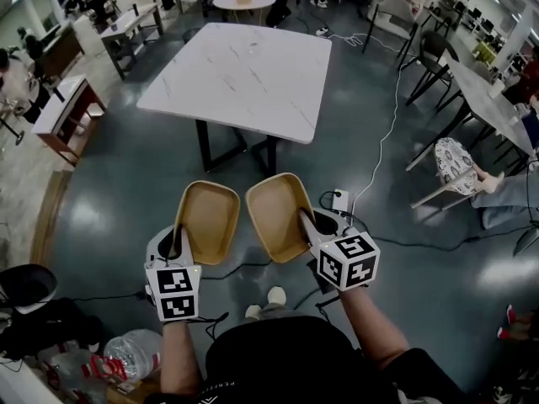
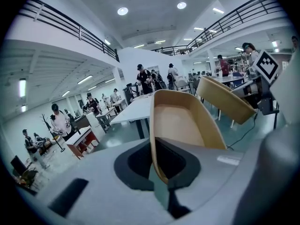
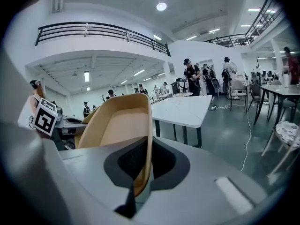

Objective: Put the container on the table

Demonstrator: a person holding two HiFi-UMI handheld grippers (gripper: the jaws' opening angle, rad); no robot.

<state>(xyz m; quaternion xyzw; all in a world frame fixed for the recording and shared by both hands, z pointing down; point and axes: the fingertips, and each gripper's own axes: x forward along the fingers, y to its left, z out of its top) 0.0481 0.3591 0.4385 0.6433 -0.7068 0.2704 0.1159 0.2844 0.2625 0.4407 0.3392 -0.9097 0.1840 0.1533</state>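
My left gripper (image 1: pixel 178 236) is clamped shut on the near rim of the left container (image 1: pixel 208 221), a shallow tan tray. The right gripper (image 1: pixel 308 224) is pinched the same way on the near rim of the right container (image 1: pixel 276 215). Both trays are up in the air side by side, just apart, open sides toward the head cam, over the dark floor (image 1: pixel 126 183) close in front of me. The white table (image 1: pixel 244 78) stands farther off, approx. straight ahead, w/ neither tray on it yet.
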